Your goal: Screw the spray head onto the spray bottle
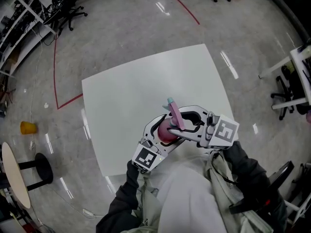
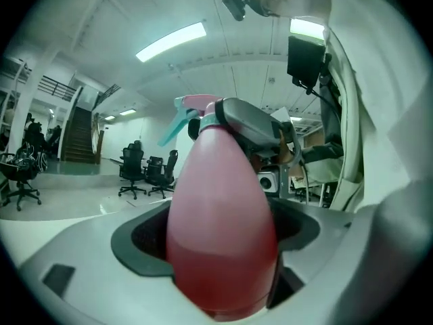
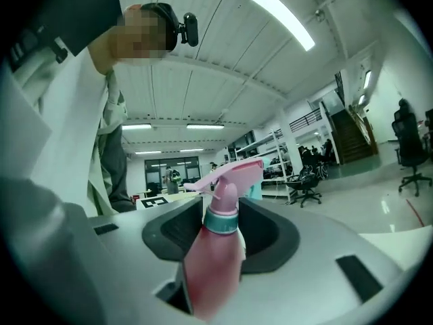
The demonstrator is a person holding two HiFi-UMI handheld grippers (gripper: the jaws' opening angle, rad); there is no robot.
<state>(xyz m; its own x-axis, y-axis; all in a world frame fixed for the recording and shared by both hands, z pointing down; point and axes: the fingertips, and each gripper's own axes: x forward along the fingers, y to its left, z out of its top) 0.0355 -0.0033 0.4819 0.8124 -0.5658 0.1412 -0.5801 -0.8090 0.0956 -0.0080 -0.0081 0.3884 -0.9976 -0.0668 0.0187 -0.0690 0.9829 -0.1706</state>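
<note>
Left jaws: the left gripper (image 2: 220, 234) is clamped on the wide pink body of the spray bottle (image 1: 165, 131); the body fills the space between both pads.
Right jaws: the right gripper (image 3: 222, 235) is placed around the neck of the spray bottle. Its jaws stand a little apart on the two sides of the teal collar (image 3: 220, 222), and a narrow gap is seen on one side.
Spray head: the pink spray head (image 3: 230, 173) is seated on top of the spray bottle, just above the teal collar, and its teal trigger (image 2: 173, 123) hangs under it.
Left arm: the marker cube (image 1: 147, 158) is held just behind the spray bottle, toward the person; the dark left sleeve (image 1: 124, 198) is bent in from the person's left.
Right arm: the second marker cube (image 1: 225, 131) is kept to the right of the spray bottle; the right sleeve (image 1: 248, 169) is bent in behind it.
Table: the white table (image 1: 126, 101) lies below the spray bottle, which is held over its near edge.
</note>
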